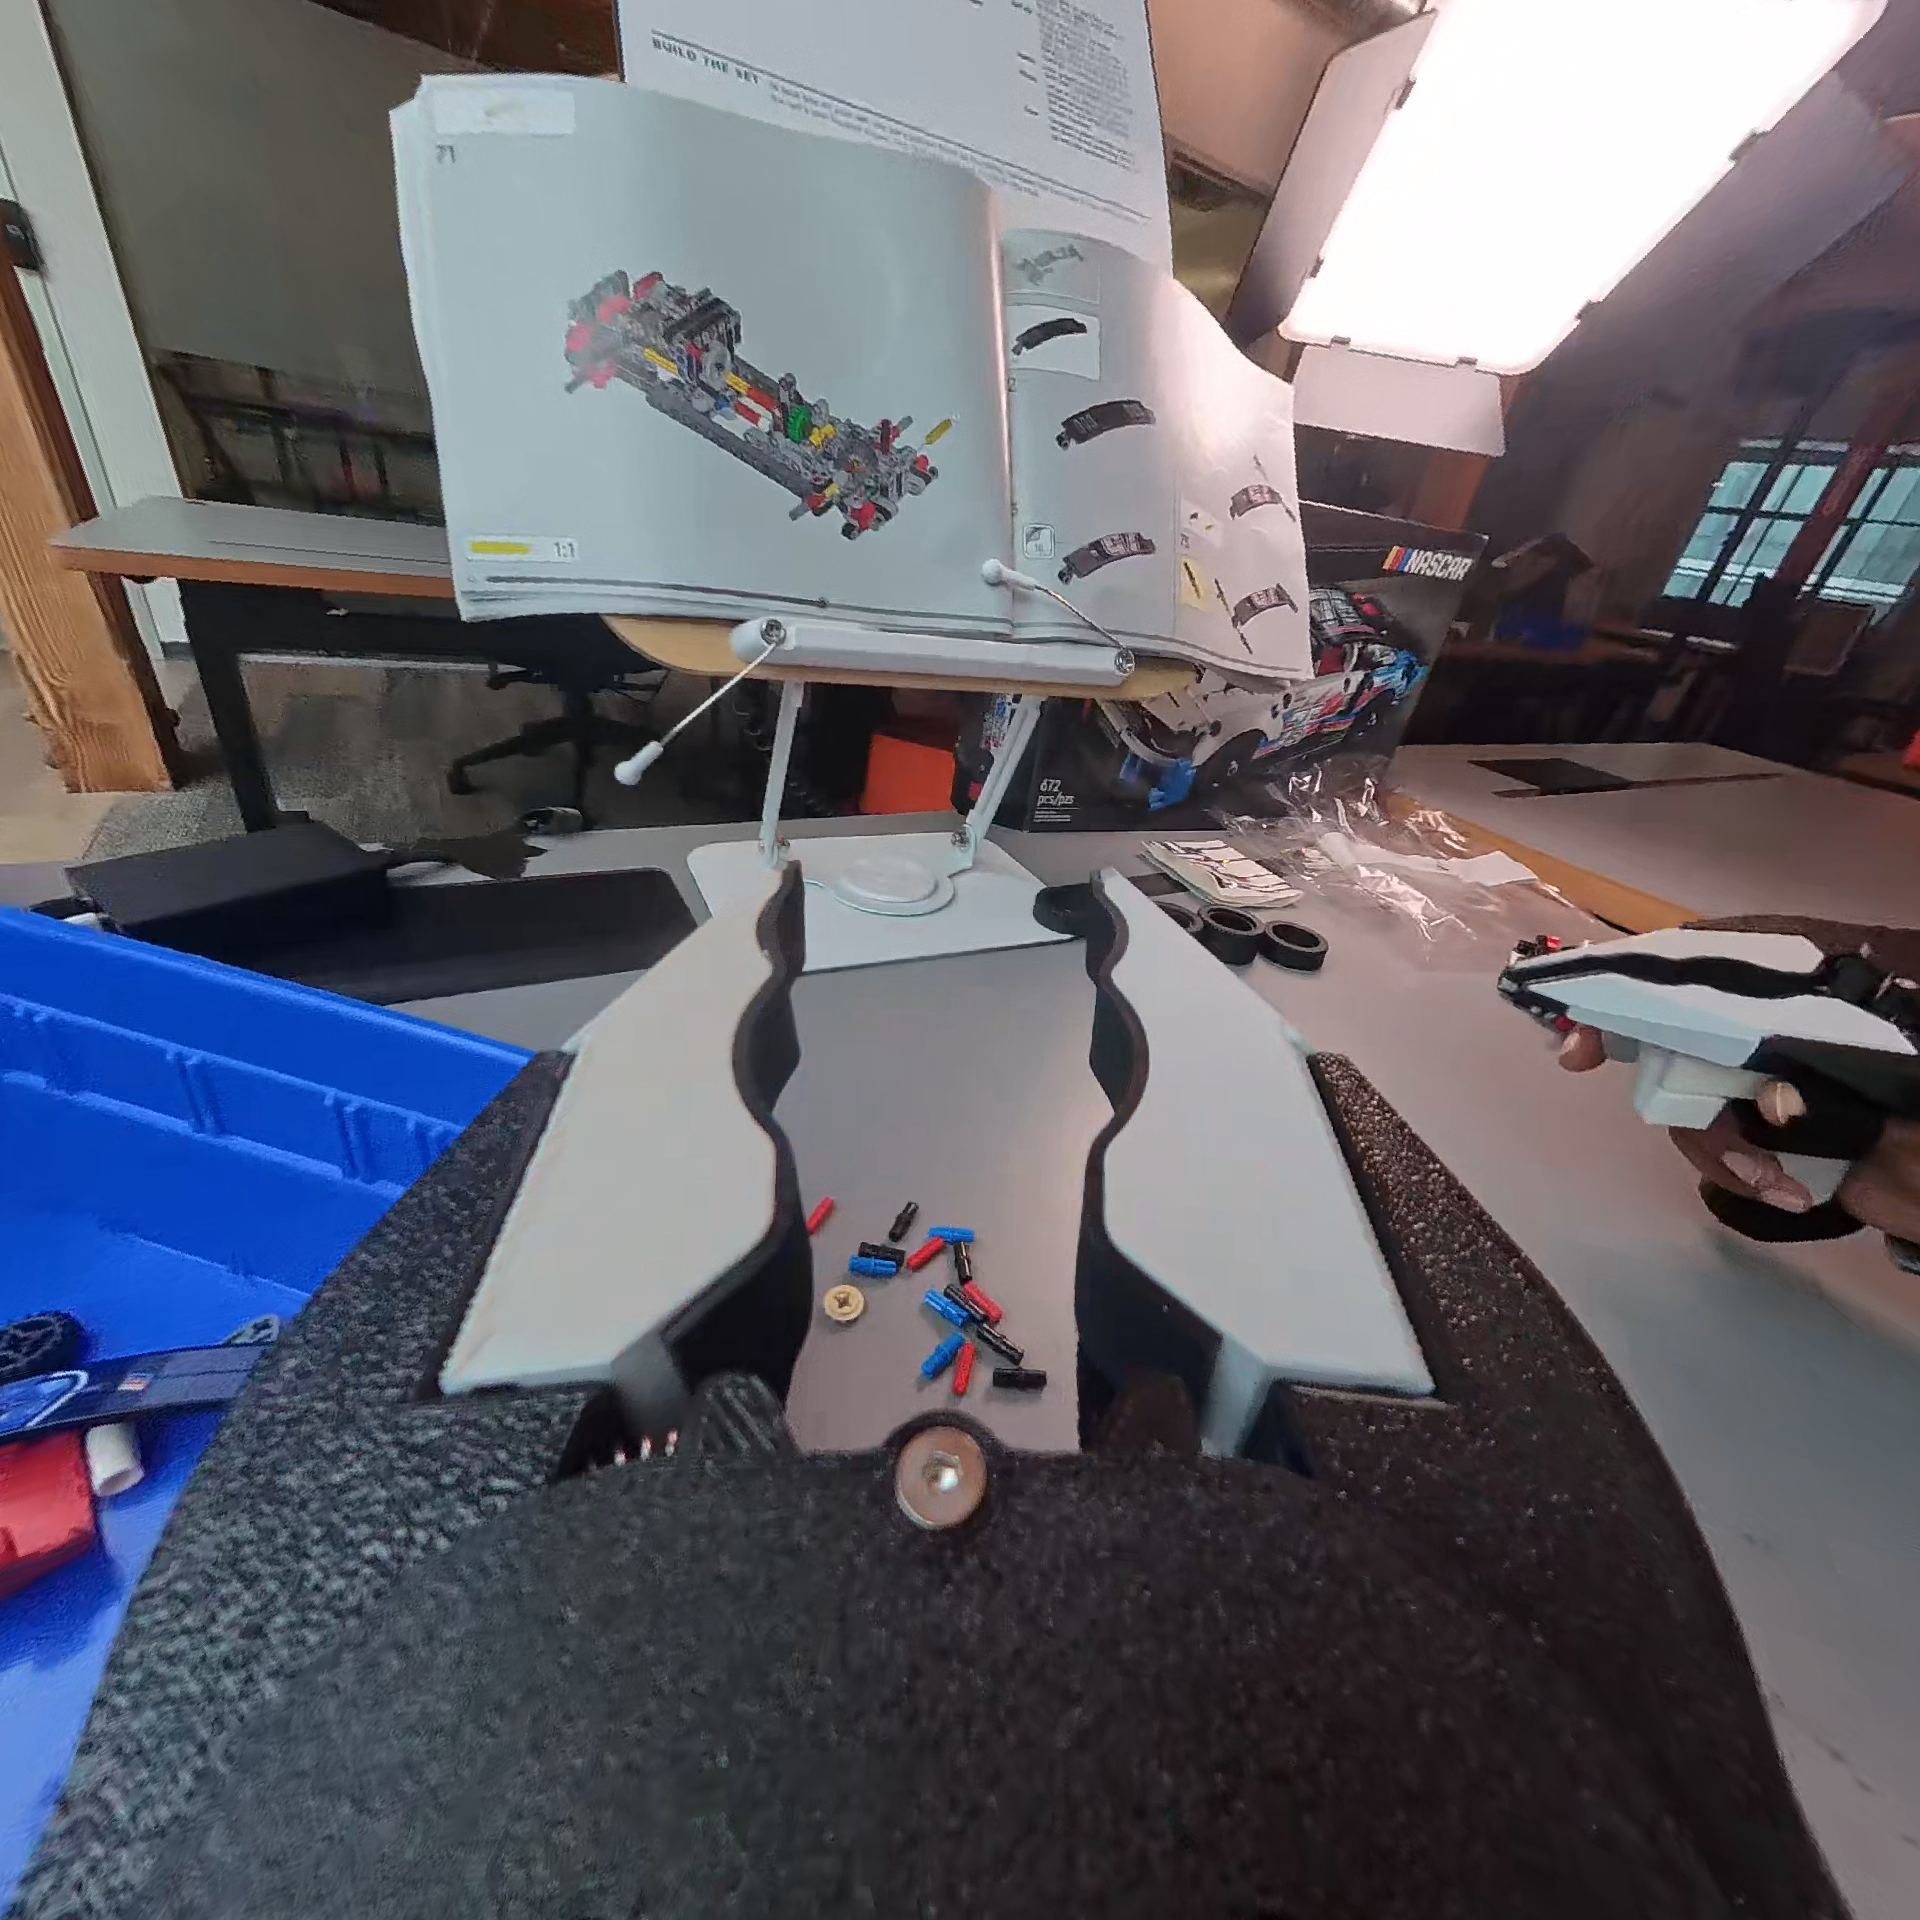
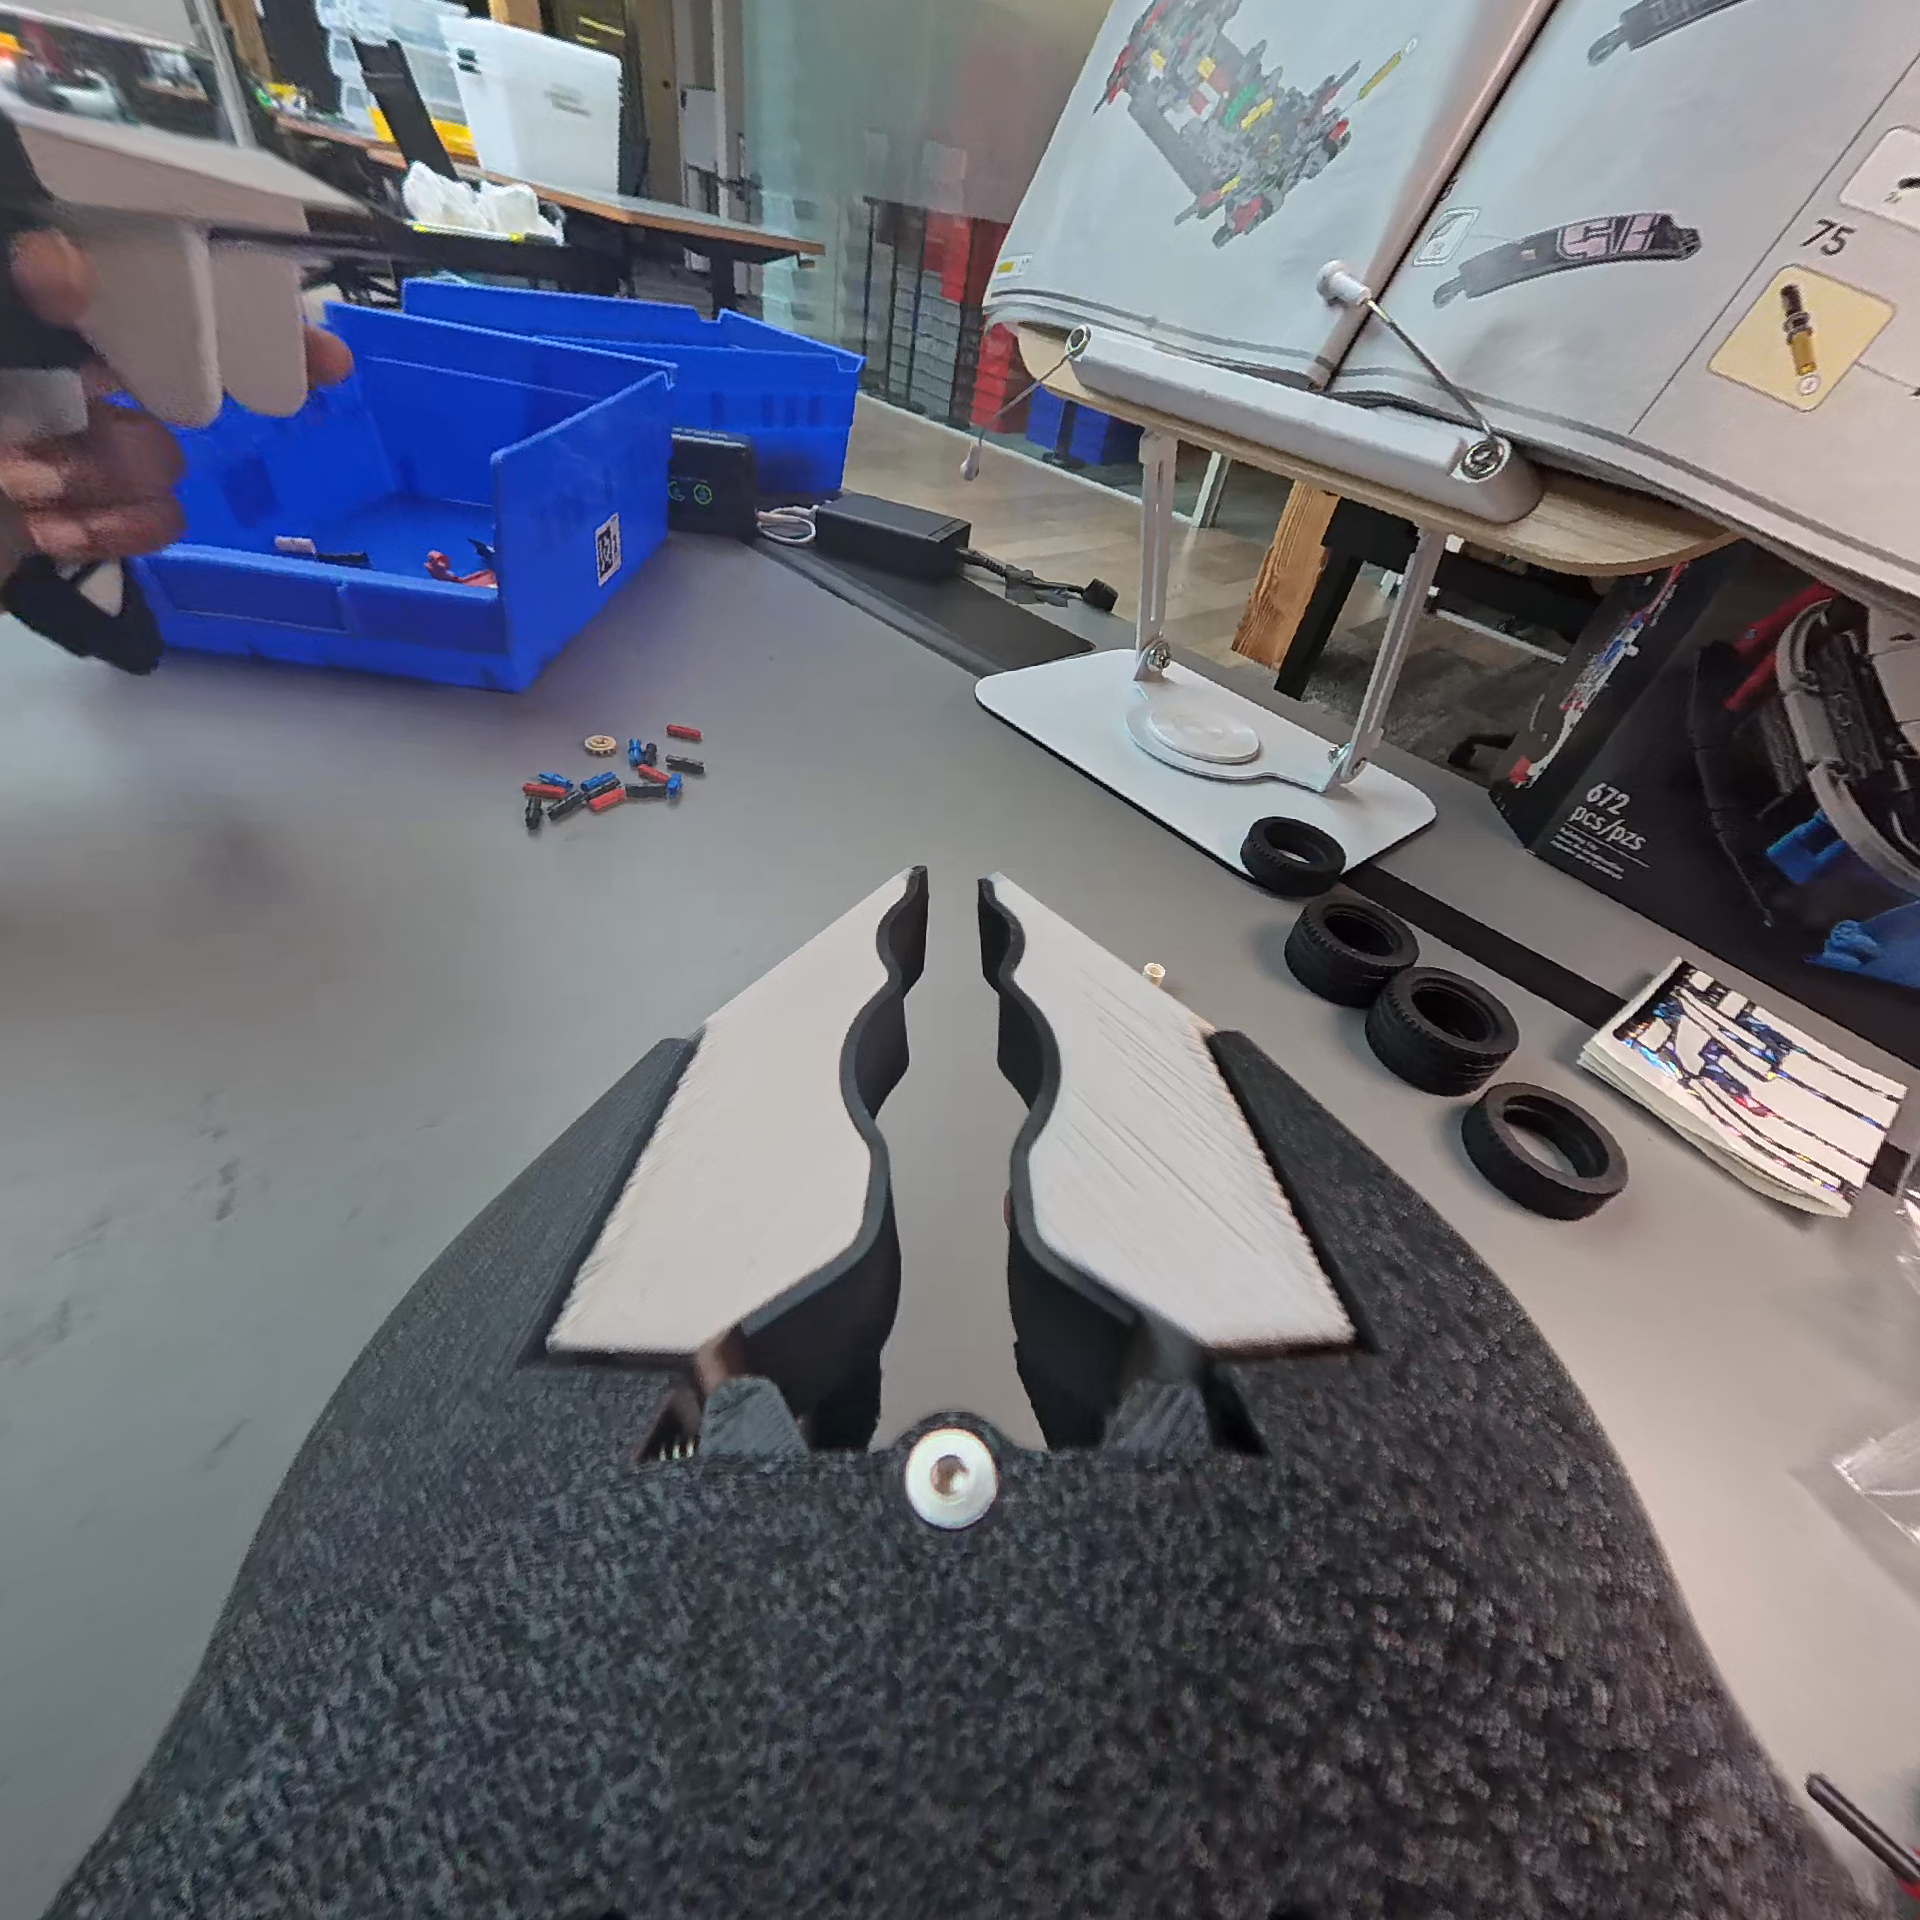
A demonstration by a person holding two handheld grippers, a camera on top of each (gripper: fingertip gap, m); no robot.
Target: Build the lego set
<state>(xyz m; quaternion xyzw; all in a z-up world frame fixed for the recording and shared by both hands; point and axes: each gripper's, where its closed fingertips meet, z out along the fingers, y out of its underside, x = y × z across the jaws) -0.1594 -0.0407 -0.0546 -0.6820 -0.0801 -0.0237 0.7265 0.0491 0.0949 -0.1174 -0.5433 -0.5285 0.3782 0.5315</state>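
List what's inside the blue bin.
The blue bin holds a few loose pieces: red ones, a pale one, something dark. Its front wall and a hand hide the rest.

Probably a workshop: parts bins (image 2: 416, 540), worktables (image 2: 623, 213), light panel (image 1: 1558, 166).

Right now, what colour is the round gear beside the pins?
Tan gear, clearest in the left wrist view, beside the pins.
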